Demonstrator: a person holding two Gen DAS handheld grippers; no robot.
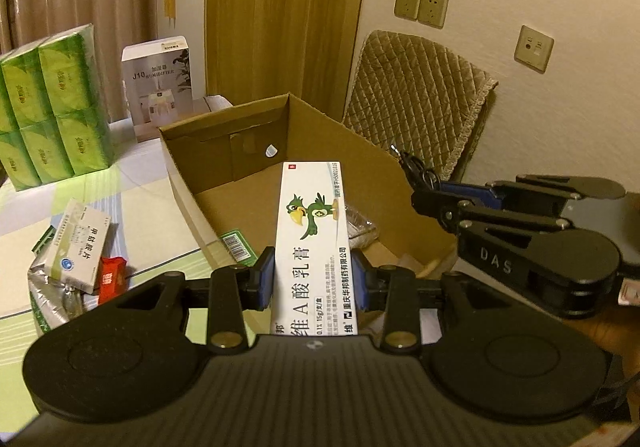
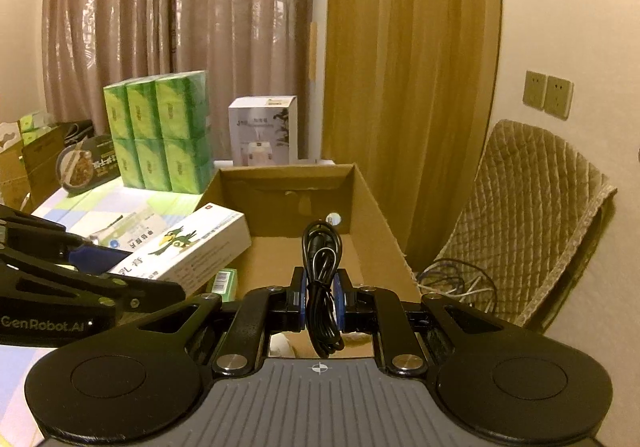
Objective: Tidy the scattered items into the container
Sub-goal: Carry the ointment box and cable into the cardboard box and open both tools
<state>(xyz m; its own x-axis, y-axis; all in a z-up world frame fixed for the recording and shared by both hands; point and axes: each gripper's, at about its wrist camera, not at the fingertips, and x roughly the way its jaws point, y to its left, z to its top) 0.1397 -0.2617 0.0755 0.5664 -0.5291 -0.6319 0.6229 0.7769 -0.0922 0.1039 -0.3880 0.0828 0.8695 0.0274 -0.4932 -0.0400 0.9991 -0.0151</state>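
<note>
Left tongs clenched on white ointment box with green bird print, box pointing forward over open cardboard box. Right tongs clamped on coiled black cable, held above same cardboard box. Inside cardboard box: green barcoded pack, crinkled clear wrapper. On table, left of cardboard box: white medicine box atop silver foil pouch, red packet beside it. Green tissue packs and humidifier box stand farther back.
</note>
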